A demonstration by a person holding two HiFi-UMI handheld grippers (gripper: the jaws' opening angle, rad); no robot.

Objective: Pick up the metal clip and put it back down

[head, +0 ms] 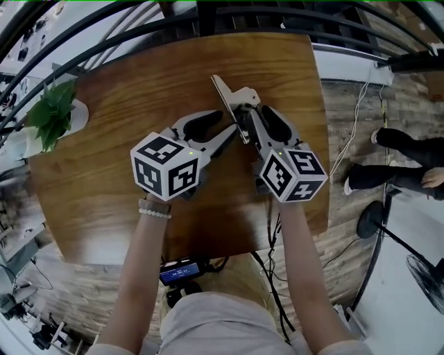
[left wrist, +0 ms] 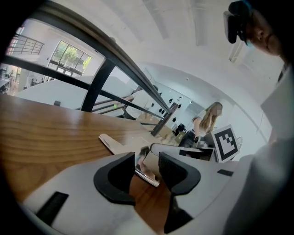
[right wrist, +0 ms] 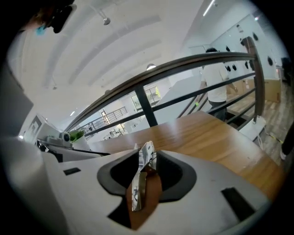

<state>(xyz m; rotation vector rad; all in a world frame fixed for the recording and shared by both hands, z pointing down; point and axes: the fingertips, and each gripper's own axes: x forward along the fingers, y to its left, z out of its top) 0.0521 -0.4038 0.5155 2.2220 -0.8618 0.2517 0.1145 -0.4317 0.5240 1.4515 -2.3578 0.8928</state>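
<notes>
The shiny metal clip [head: 241, 130] is at the middle of the wooden table [head: 125, 97], where both grippers meet tip to tip. My left gripper [head: 233, 133] comes in from the left. In the left gripper view the clip [left wrist: 148, 173] lies slanted across the gap of the left gripper [left wrist: 147, 163] and touches both dark pads. My right gripper [head: 248, 125] reaches in from the right. In the right gripper view the clip [right wrist: 143, 176] stands on edge inside the right gripper [right wrist: 148, 167], with a pad close against each side. Table wood shows under the clip.
A flat beige piece [head: 225, 89] lies on the table just beyond the jaws. A potted plant [head: 52, 114] stands at the table's left edge. Dark railings [head: 208, 21] run past the far side. A person's legs [head: 402, 159] and a fan [head: 427, 277] are on the floor at right.
</notes>
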